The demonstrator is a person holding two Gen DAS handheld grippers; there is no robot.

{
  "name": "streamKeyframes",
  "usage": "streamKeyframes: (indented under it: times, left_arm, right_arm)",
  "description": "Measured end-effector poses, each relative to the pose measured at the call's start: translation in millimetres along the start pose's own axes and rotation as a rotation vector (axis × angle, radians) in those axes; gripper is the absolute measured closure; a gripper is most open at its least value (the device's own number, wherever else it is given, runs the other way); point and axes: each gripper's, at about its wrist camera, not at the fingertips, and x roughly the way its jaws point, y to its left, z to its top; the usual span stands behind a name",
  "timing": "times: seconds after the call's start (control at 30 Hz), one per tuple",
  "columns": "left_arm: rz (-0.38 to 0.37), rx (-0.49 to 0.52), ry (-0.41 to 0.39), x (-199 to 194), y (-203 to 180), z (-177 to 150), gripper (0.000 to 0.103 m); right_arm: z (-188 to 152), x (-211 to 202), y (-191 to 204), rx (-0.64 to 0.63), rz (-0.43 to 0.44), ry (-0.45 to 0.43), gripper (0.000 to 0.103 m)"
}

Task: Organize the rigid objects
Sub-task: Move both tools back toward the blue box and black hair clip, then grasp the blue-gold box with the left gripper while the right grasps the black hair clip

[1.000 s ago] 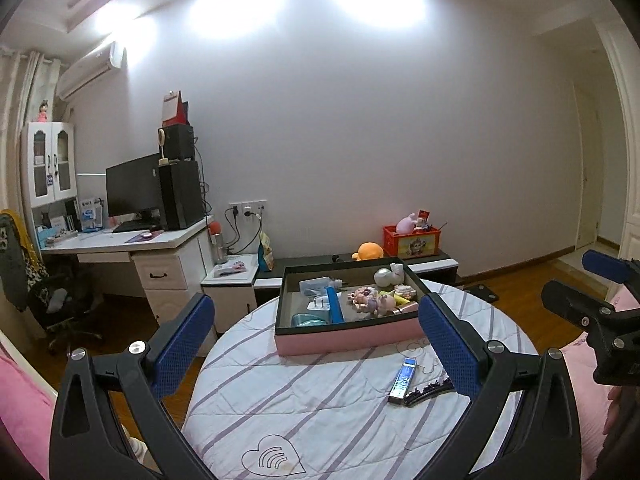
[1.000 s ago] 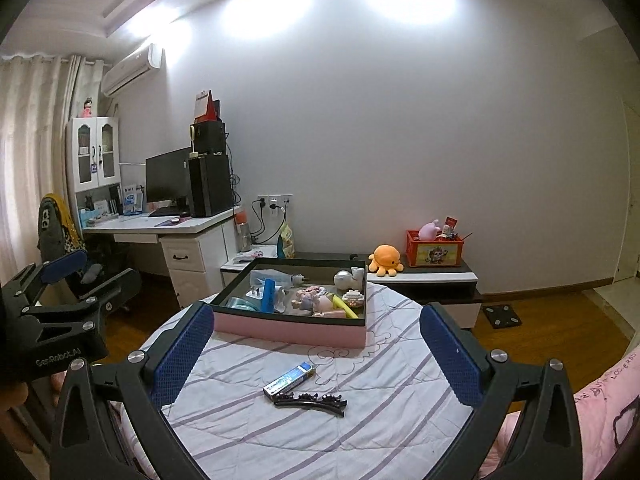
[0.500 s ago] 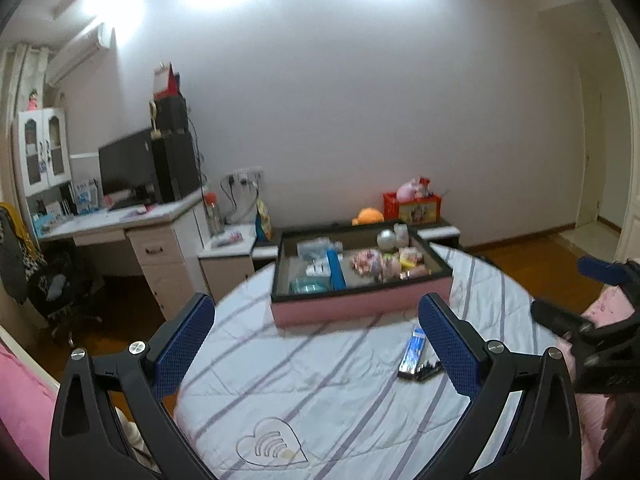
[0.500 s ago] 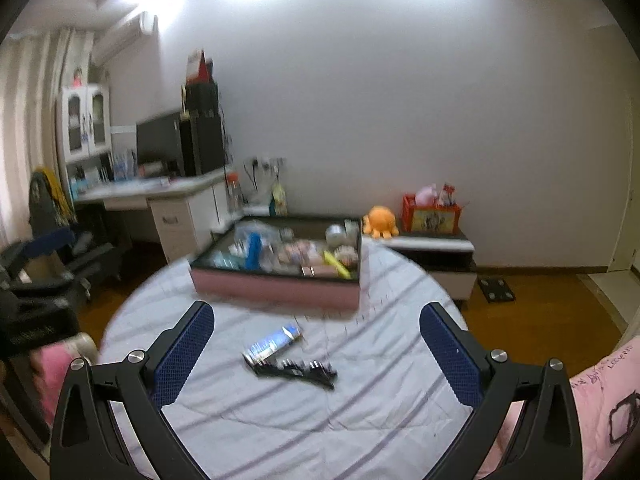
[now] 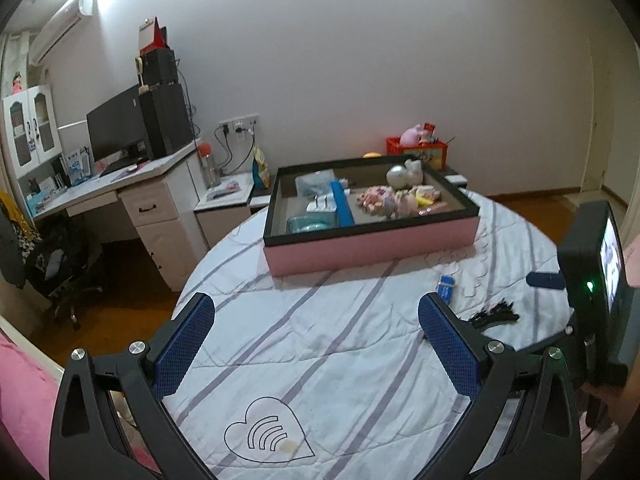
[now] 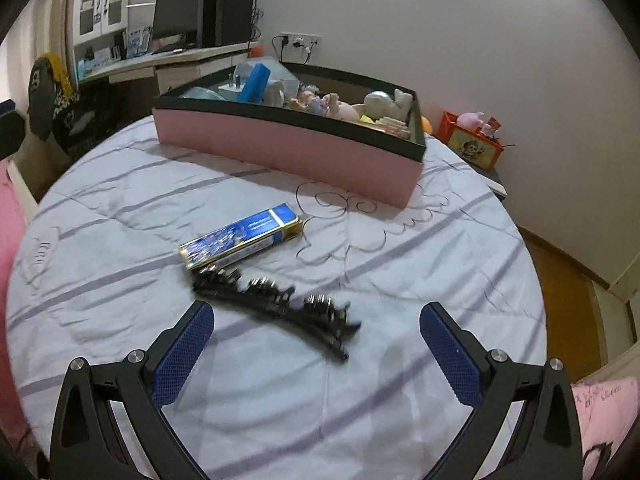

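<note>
We hold the right tool [image 6: 316, 346] wide open above the black hair clip [image 6: 276, 300], which lies beside the blue tin [image 6: 240, 242] near the desk [image 6: 440, 272] middle, so next we must lower and close on it.

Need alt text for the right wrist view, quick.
Open right tongs hover just short of a black hair clip on a striped round table. A blue tin lies behind the clip, a filled pink box beyond.
</note>
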Motion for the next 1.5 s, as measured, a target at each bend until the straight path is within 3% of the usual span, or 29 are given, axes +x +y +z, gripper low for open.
streamKeyframes:
  times: [0.2,0.23,0.27,0.33,0.47,0.53,0.73,0.9,1.0,1.13,1.2,1.23,1.27,1.33,1.4,1.5]
  left_arm:
    - [-0.034,0.015,0.056,21.8,-9.0,-4.2,0.000]
    - [-0.043,0.018,0.065,24.9,-11.7,-5.4,0.000]
    - [-0.052,0.019,0.072,27.3,-13.3,-6.3,0.000]
    - [-0.082,0.020,0.097,34.2,-19.4,-8.0,0.000]
    - [-0.142,0.019,0.138,48.4,-32.6,-10.6,0.000]
    - [-0.153,0.022,0.161,56.7,-39.8,-11.2,0.000]
    - [-0.166,0.066,0.230,91.8,-67.2,-12.5,0.000]
    - [-0.177,0.122,0.286,120.4,-89.5,-11.1,0.002]
    - [-0.224,0.131,0.335,133.0,-95.6,-12.7,0.028]
    - [-0.284,0.109,0.327,137.8,-95.4,-7.9,0.057]
    - [-0.297,0.101,0.327,139.3,-94.5,-6.1,0.063]
    - [-0.300,0.100,0.324,139.2,-94.0,-6.0,0.072]
    - [-0.293,0.094,0.316,138.6,-93.5,-6.1,0.076]
    - [-0.274,0.076,0.314,136.7,-88.5,-7.5,0.083]
    - [-0.237,0.051,0.313,130.1,-79.6,-11.5,0.083]
    - [-0.161,0.052,0.303,116.2,-67.1,-20.9,0.083]
  right_arm:
    - [7.5,18.5,-2.0,-0.049,0.047,0.039,0.001]
    - [6.4,18.5,-4.4,-0.035,0.066,0.041,0.007]
    - [5.3,18.0,-6.5,-0.019,0.091,0.039,0.030]
    - [0.2,13.0,-11.9,0.008,0.112,0.024,0.050]
    - [-11.0,3.4,-19.0,0.035,0.117,0.022,0.071]
    - [-18.2,-3.1,-30.0,0.088,0.092,0.008,0.076]
    - [-35.4,-11.5,-67.6,0.268,0.053,-0.017,0.076]
    - [-36.4,-6.7,-69.0,0.289,0.066,-0.018,0.076]
    - [-35.7,-7.1,-71.5,0.301,0.075,-0.024,0.076]
    - [-32.1,-4.5,-73.6,0.299,0.074,-0.034,0.075]
    - [-29.7,-2.7,-74.3,0.291,0.071,-0.034,0.070]
    - [-27.7,-2.1,-73.9,0.282,0.066,-0.034,0.062]
    - [-25.2,-0.2,-73.1,0.271,0.066,-0.032,0.054]
    - [-20.3,5.0,-70.9,0.246,0.060,-0.016,0.052]
    - [-15.6,8.4,-67.8,0.225,0.053,-0.005,0.052]
    - [-10.8,10.4,-61.0,0.228,0.039,0.009,0.068]
